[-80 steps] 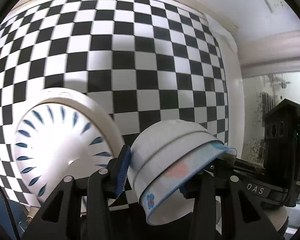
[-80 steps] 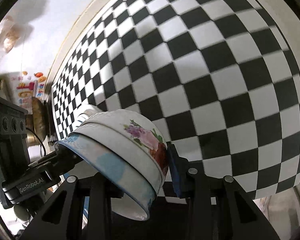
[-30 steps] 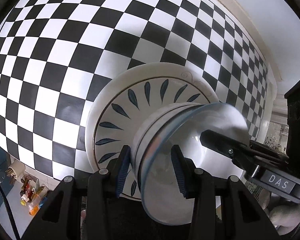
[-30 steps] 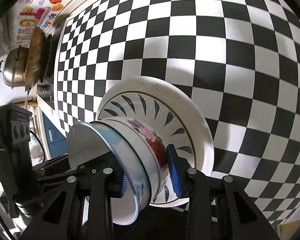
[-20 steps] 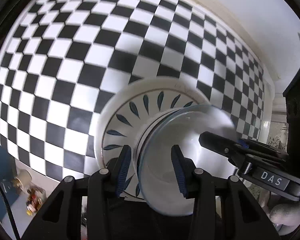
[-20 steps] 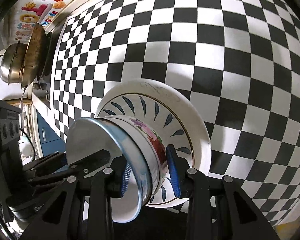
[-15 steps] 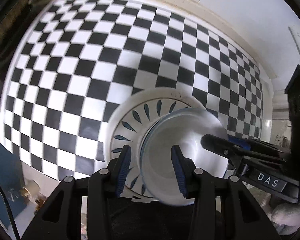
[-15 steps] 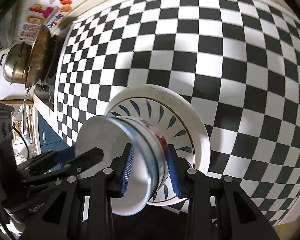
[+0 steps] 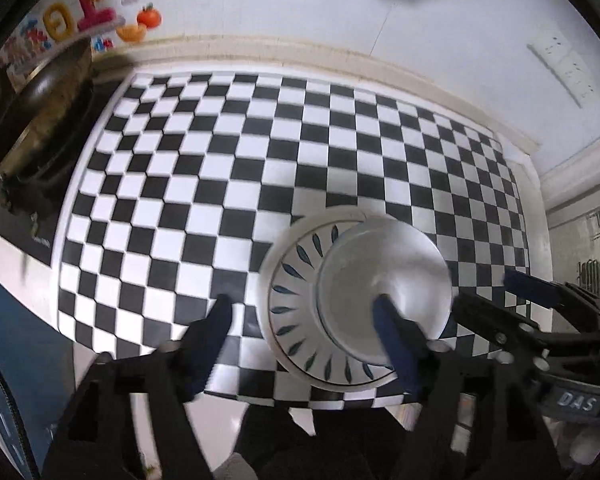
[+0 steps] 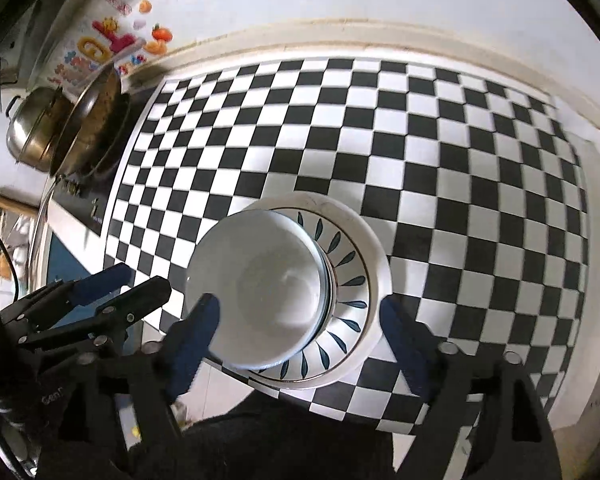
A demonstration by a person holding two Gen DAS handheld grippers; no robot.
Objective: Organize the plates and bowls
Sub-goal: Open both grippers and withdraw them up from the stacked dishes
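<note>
Bowls (image 10: 260,284) stacked, sitting on plate (image 10: 356,280) with blue leaf pattern, plate on checkered bench (image 10: 440,152) near front edge. Left gripper (image 9: 302,314) above plate's left side, jaws just been opening, now wide apart, nothing pinched; one fingertip overlaps bowl in view, other off over bench. Right gripper (image 10: 296,316) same deal, jaws just been opening, wide, straddling bowls and plate from above, not touching. Pots (image 10: 60,128) at bench's far left. Both views blurry.

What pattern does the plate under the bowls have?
White plate with a ring of dark blue leaf marks; clearest in the right wrist view.
</note>
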